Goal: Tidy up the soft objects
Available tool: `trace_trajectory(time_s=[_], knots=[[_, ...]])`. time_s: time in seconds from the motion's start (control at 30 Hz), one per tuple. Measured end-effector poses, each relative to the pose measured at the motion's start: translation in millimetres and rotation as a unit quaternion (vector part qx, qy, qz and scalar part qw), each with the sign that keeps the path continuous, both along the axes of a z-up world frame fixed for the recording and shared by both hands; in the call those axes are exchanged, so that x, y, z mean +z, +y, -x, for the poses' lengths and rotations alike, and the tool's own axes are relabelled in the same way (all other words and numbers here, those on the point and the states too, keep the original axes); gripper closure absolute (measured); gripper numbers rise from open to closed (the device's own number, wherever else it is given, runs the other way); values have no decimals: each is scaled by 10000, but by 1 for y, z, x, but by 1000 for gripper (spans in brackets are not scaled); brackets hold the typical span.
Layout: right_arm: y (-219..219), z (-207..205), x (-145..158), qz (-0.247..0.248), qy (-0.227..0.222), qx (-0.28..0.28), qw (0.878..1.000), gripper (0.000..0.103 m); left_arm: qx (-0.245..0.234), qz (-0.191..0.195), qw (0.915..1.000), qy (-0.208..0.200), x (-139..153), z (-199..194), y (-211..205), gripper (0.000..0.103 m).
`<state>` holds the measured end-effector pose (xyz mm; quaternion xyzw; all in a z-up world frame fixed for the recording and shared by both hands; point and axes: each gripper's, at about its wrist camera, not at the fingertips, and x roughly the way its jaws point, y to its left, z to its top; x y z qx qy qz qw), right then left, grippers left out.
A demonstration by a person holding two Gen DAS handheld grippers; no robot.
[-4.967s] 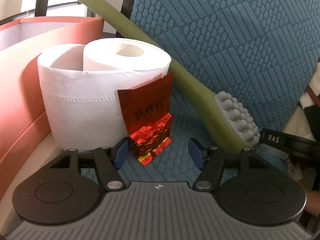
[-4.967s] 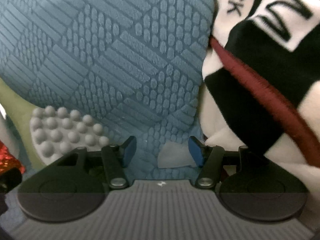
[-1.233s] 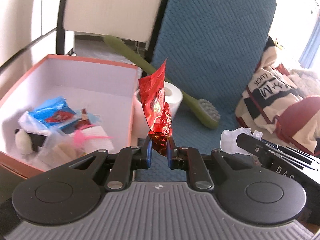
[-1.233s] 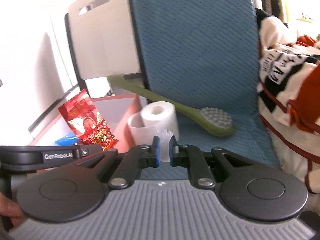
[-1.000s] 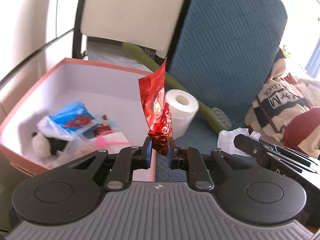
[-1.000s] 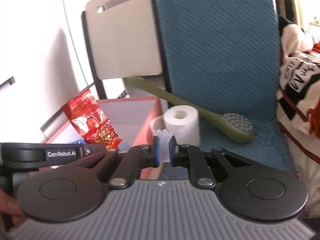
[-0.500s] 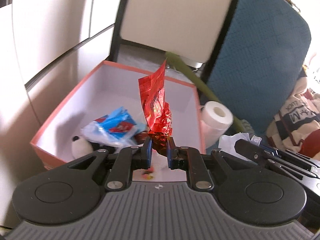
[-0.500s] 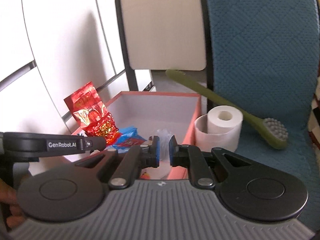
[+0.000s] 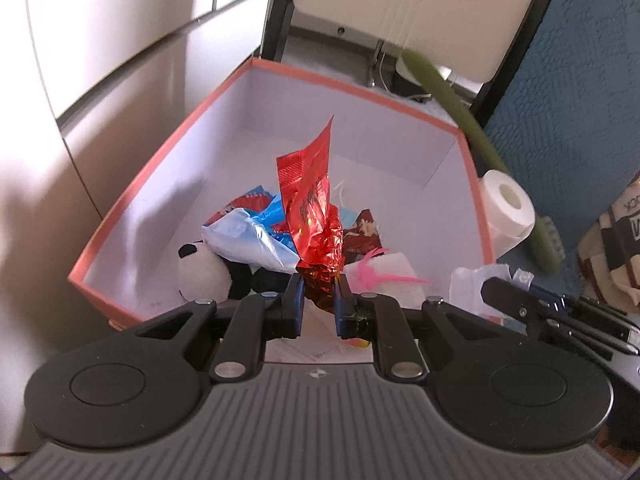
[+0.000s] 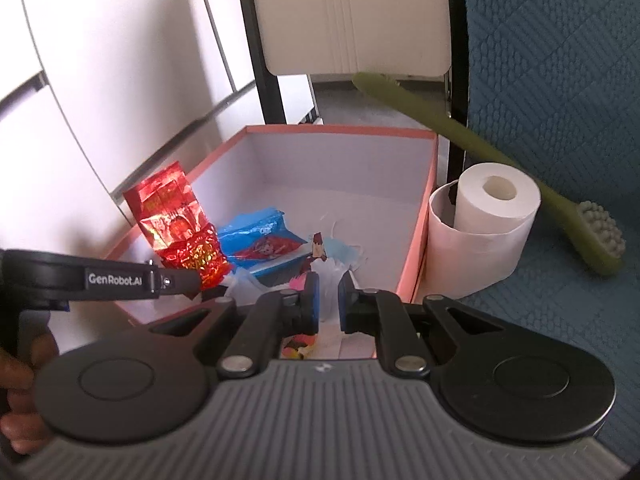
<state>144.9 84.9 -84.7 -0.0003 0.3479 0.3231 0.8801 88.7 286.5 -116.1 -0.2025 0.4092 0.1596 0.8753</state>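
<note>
My left gripper (image 9: pixel 318 300) is shut on a crinkled red foil packet (image 9: pixel 314 216) that stands upright over the near part of an orange box (image 9: pixel 168 140) with white inside walls. The same packet (image 10: pixel 176 220) shows at the left of the right wrist view. My right gripper (image 10: pixel 328 300) is shut on a small clear plastic wrapper (image 10: pixel 330 280), just above the box's near rim (image 10: pixel 416 240). That wrapper (image 9: pixel 470 284) and the right gripper (image 9: pixel 516 292) appear at the right of the left wrist view. In the box lie a panda plush (image 9: pixel 204 276), a blue snack bag (image 9: pixel 256 232) and other small items.
A toilet paper roll (image 10: pixel 484 228) stands right of the box on a blue textured cushion (image 10: pixel 560 120). A green long-handled brush (image 10: pixel 480 140) leans behind it. A white chair back (image 10: pixel 352 16) rises beyond, a striped fabric bag (image 9: pixel 616 248) lies far right. A hand (image 10: pixel 20 400) holds the left gripper's handle.
Both grippers have swung left from the blue cushion to above the orange box and dipped slightly, still gripping the red packet and the clear wrapper. The box's contents now lie directly ahead.
</note>
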Motion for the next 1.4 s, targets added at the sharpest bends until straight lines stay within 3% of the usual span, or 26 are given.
trace_trajectory(time_s=[0.37,0.4,0.5,0.53,0.6,1.03,1.4], knots=[[28,-30,-24,115,255,-37,9996,85,-256,160,9994,139,-16,-26,14,85],[29,-31,-25,134,256,-39,9996,78,-293,139,9994,141,-15,-26,13,83],[27,-31,-24,110,273,-73,9995,76,-369,-54,9993,84,-9,-21,7,58],[26,-32,-22,100,275,-91,9995,70,-370,-39,9993,15,-4,-18,7,51],[23,-32,-19,56,260,-184,9995,65,-383,5,9993,-43,3,-12,6,51],[-22,2,41,-430,-213,-419,9980,65,-358,-388,9974,-493,76,44,-14,51],[-54,47,82,-517,-440,-107,9976,65,-299,-588,9952,-726,115,98,-42,51]])
